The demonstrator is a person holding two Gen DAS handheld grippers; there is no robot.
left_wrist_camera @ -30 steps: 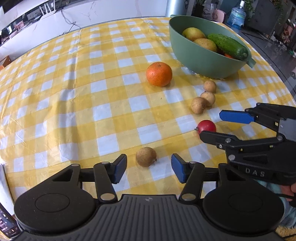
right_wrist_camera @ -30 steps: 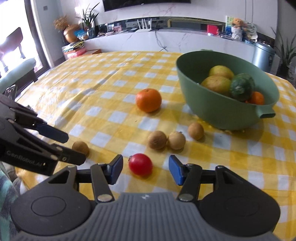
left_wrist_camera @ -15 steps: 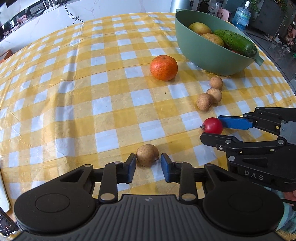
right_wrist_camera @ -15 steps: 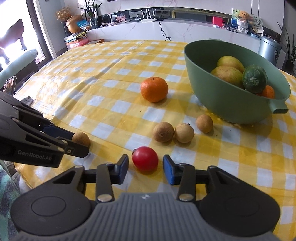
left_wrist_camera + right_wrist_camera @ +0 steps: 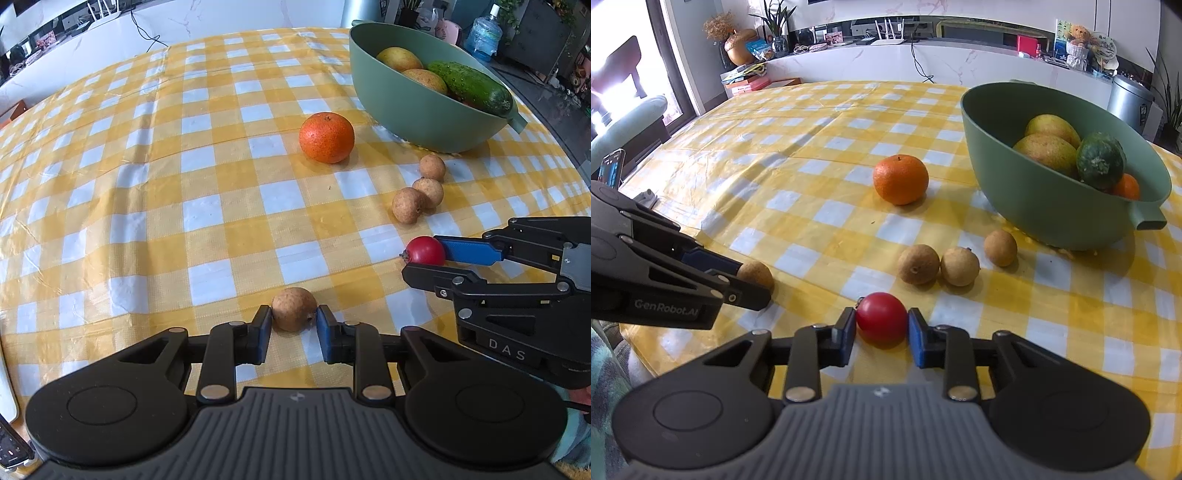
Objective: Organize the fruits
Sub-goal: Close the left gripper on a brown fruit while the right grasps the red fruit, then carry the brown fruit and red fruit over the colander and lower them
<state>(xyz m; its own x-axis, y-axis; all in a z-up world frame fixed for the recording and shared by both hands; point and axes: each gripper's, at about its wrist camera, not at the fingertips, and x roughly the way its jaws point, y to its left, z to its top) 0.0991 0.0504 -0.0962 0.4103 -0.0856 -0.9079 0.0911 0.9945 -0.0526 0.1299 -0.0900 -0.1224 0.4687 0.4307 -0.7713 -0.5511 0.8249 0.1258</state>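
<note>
Left wrist view: the left hand-held gripper (image 5: 294, 325) grips a brown fruit (image 5: 294, 308) on the counter (image 5: 147, 221). At 2 o'clock, three longans (image 5: 417, 195) lie before the bowl (image 5: 413, 110); an orange (image 5: 326, 137) at 12.

Right wrist view: the right hand-held gripper (image 5: 882, 332) is closing, pads touching a red fruit (image 5: 882, 316); nothing blocks the bowl.

We see a small round brown fruit (image 5: 294, 308) resting on the cloth between blue pads that touch both its sides. A glossy red fruit (image 5: 882, 316) sits likewise, pressed on both sides. Beyond lie three more brown fruits (image 5: 956, 256), two touching, one just apart. An orange (image 5: 900, 179) stands alone beside the green bowl (image 5: 1034, 199), which holds two yellowish fruits (image 5: 1047, 146), a cucumber (image 5: 469, 85) and an orange fruit.
</note>
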